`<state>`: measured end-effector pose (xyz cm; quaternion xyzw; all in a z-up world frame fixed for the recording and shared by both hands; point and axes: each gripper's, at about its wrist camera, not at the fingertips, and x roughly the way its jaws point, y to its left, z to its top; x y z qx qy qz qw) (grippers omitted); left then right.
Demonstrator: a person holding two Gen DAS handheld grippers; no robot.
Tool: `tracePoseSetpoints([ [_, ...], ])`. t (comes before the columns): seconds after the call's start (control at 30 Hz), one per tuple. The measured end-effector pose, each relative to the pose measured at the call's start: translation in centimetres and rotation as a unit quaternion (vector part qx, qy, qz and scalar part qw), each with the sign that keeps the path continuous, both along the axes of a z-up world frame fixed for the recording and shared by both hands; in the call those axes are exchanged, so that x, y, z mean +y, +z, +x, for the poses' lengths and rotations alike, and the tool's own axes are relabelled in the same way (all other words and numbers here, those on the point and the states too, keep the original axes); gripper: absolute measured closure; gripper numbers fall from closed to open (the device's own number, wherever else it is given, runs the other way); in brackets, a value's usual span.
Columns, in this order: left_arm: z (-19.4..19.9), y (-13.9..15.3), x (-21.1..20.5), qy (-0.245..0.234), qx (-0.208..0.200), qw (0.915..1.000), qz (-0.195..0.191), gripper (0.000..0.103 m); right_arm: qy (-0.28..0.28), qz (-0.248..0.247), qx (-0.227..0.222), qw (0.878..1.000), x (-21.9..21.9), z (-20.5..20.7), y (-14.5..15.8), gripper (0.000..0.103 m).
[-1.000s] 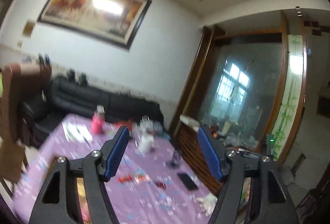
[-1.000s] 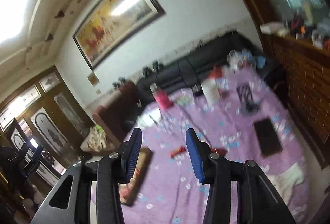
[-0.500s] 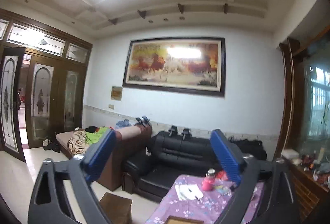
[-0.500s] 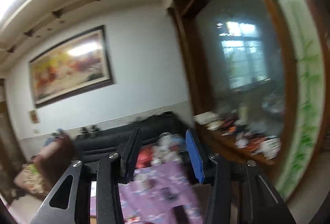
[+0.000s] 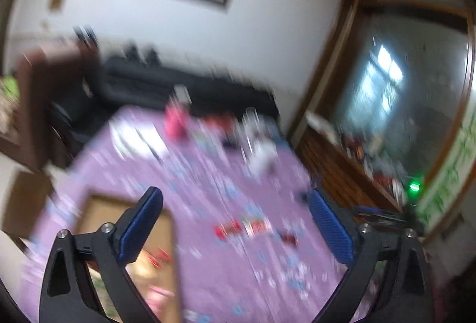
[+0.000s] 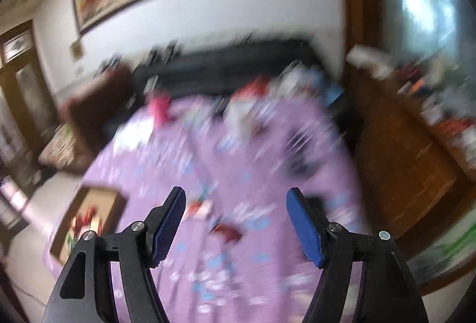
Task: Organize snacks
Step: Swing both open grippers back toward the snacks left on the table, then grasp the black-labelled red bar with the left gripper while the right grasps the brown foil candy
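Both of my views are badly smeared by motion, so I read the snacks [image 5: 241, 229] only as a few small red and white wrappers lying loose on the purple patterned tablecloth [image 5: 226, 269], near the middle of the table and just ahead of my grippers; in the right wrist view the same wrappers [image 6: 208, 208] show as red and white streaks between the fingers' line of sight. No brand, label or writing on them can be read through the blur. At the near left corner of the table sits a shallow cardboard box [image 5: 101, 210] with red and pink packets inside, their print also illegible; from the right wrist the box [image 6: 86, 218] lies at the near left edge. My left gripper [image 5: 235, 229] stands wide apart with nothing between its blue pads, its jaws having just eased slightly inward. My right gripper [image 6: 236, 223] is also spread and empty, its jaws having just been opening. At the far end stand a pink bottle [image 5: 175, 120] and white papers [image 5: 136, 138], before a black sofa [image 5: 178, 84].
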<state>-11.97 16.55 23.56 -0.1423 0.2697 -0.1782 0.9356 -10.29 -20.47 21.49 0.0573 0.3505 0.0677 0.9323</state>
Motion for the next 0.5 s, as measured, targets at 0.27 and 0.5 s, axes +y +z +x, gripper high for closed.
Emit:
tracePoseSetpoints([
  [0.27,9.1,-13.3,-8.3,-0.057,0.152,0.9858,0.044,0.046,0.018,0.021,0.09,0.996,2.6,7.8,-16.0,0.037],
  [0.5,16.2,-18.8,-13.8,-0.08,0.187,0.9723,0.115,0.042,0.014,0.07,0.117,0.991,-0.7,11.7,-19.3,0.037],
])
